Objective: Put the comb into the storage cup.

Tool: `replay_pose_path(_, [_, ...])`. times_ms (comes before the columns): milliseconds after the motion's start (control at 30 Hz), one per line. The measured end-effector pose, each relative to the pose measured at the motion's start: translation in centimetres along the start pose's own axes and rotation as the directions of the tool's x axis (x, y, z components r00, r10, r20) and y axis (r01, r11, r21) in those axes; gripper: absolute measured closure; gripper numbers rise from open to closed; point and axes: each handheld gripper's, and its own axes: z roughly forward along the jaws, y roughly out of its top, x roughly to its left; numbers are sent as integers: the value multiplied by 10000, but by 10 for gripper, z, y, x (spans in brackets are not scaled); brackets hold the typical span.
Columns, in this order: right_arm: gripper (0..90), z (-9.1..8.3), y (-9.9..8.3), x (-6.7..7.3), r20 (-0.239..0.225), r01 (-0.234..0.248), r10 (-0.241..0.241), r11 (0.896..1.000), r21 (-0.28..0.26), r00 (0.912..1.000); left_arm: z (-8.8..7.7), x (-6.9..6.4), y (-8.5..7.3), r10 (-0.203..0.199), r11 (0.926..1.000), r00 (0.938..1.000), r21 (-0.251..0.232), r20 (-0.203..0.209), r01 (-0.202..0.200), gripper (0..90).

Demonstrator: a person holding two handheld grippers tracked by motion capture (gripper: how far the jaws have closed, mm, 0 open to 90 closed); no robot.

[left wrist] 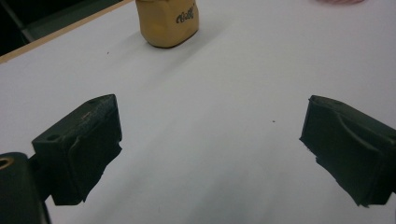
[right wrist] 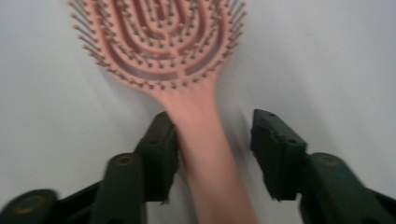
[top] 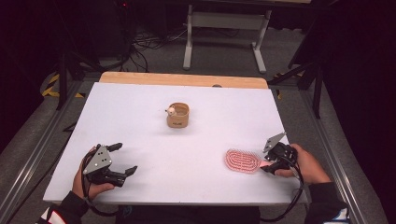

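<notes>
- Hairbrush (top: 243,160), pink, lies bristles-up near the table's (top: 196,135) front right corner, well apart from the tan cup (top: 178,115) at the middle; it looks light and stiff, with springy bristles and a smooth handle that could slip.
- Left gripper (top: 122,158) rests low at the front left, its jaws spread wide over bare tabletop, pointing toward the cup.
- Right gripper (right wrist: 212,149) lies level along the handle, the best place to grip; one jaw touches it, the other stands apart, so no pinch yet.
</notes>
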Motion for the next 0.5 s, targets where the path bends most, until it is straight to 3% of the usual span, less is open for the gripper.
replay_pose_path(33, [617, 0, -1, 1, -221, 27, -32, 9997, -223, 9998, 0, 0, 0, -30, 10000, 10000, 15, 17, 30, 61])
replay_pose_path(333, [676, 0, -3, 5, -82, 482, -487, 9976, -497, 9988, 2, 0, 0, -32, 10000, 10000, 89, 77, 31, 61])
replay_pose_path(500, [688, 0, -1, 6, -74, 446, -450, 9983, -378, 9990, 3, 0, -1, -39, 9998, 9998, 183, 171, 36, 61])
